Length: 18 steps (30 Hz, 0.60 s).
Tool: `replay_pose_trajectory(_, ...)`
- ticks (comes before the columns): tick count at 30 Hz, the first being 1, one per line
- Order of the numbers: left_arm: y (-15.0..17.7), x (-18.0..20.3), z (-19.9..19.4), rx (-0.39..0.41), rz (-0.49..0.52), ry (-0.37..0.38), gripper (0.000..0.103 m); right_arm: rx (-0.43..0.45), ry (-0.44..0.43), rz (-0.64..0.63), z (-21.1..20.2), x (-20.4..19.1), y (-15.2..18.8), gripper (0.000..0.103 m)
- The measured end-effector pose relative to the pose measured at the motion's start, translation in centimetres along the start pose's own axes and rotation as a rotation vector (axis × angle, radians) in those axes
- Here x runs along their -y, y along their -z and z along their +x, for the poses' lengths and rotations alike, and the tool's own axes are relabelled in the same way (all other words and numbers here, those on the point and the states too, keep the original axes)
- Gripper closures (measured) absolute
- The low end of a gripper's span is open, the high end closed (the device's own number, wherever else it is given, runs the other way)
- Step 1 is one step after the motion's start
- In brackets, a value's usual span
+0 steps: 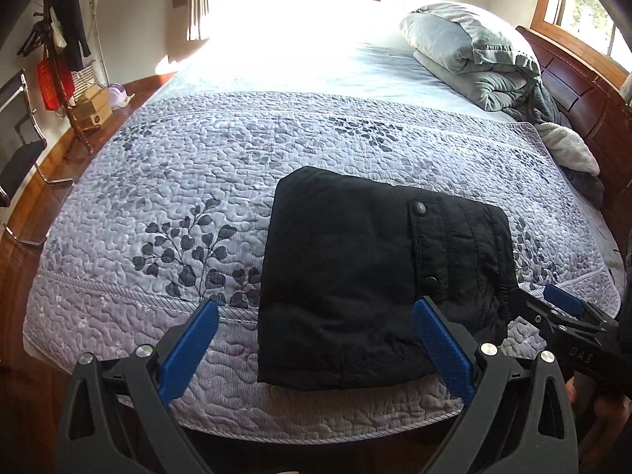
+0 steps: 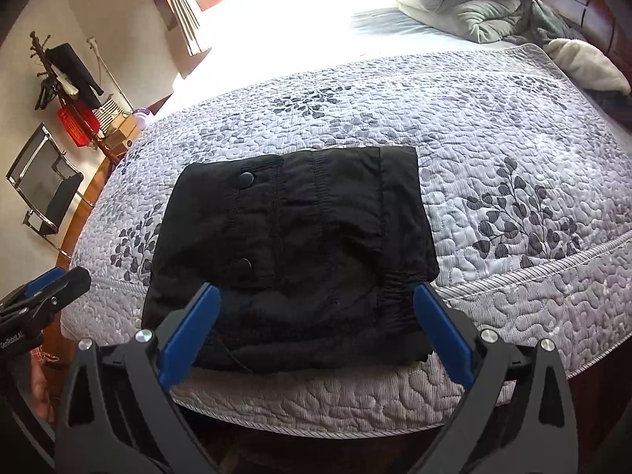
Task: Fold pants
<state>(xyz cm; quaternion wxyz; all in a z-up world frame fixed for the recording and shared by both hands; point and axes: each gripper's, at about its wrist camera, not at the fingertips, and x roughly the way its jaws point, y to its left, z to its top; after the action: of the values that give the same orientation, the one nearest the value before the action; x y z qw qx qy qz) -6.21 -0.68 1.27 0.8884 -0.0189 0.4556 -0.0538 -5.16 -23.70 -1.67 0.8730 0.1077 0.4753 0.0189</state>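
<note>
Both grippers hover low at the bed's near edge, empty: the left gripper (image 1: 316, 326) and right gripper (image 2: 316, 310) have jaws spread wide. One pair of black pants (image 2: 292, 245), folded compactly, lies on the quilt (image 1: 158, 181); two snap buttons show.

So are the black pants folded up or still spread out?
Folded: the black pants lie as a compact, layered rectangle on the quilt, no legs trailing out.

pants (image 1: 379, 276) folded, on quilt (image 1: 158, 181) near bed's front edge. pillows (image 1: 466, 51) far back right by headboard (image 1: 572, 91). chair (image 1: 19, 150) + rack (image 1: 59, 59) on floor, left of bed.
</note>
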Motion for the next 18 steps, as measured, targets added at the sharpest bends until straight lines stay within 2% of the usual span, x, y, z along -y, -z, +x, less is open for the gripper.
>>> replay_pose_trajectory(5,0.4,0.2,-0.1,-0.018,0.023,0.003,0.004,-0.004,0.034,-0.025,-0.4,-0.9,0.2,0.004)
replay_pose_trajectory(10,1.1,-0.3,0.1,-0.049,0.018,-0.001,0.004,-0.012,0.02,-0.032,-0.3,-0.9,0.5,0.004)
replay_pose_trajectory(13,1.5,-0.9,1.3,-0.058,0.006,0.008,0.004,-0.037,0.017,-0.006,0.8,0.4,0.7,0.004)
replay_pose_trajectory(18,2.5,-2.1,5.4,-0.119,-0.016,0.012,0.004,-0.082,0.033,0.07,3.3,3.6,1.1,0.004)
